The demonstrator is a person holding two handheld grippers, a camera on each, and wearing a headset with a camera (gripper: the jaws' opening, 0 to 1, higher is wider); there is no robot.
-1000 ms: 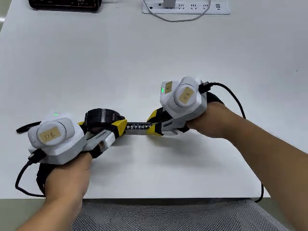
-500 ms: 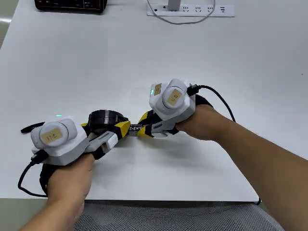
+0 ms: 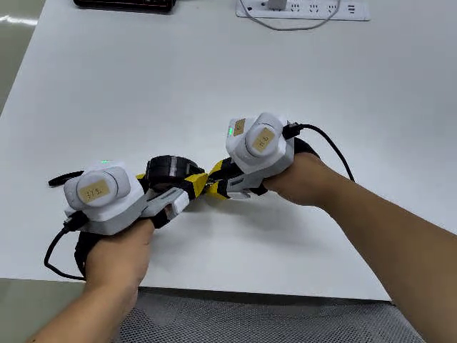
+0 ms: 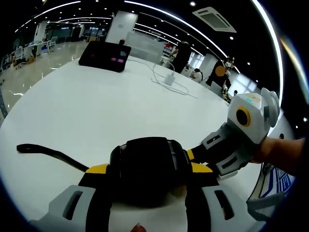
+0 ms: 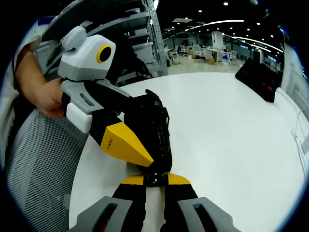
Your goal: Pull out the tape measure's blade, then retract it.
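Note:
The black tape measure case (image 3: 171, 166) rests on the white table (image 3: 143, 86), and my left gripper (image 3: 166, 180) is shut on it from the near left. In the left gripper view the case (image 4: 147, 154) sits between that gripper's (image 4: 149, 169) yellow-tipped jaws. My right gripper (image 3: 208, 184) comes in from the right, shut on the blade's end tab right against the case. In the right gripper view its yellow tips (image 5: 154, 180) pinch the tab just below the case (image 5: 153, 128). Almost no blade shows between them. The left gripper (image 5: 96, 87) appears there too.
A white power strip (image 3: 307, 8) with a looping cable lies at the table's far edge, and a dark flat device (image 3: 125, 3) sits far left. The case's black wrist strap (image 3: 61, 179) trails left. The table's front edge (image 3: 250, 294) runs just below my hands.
A short numbered stretch of blade separated the grippers a second ago; now it is back in the case. The right gripper has moved left up to the case. The head camera shifted.

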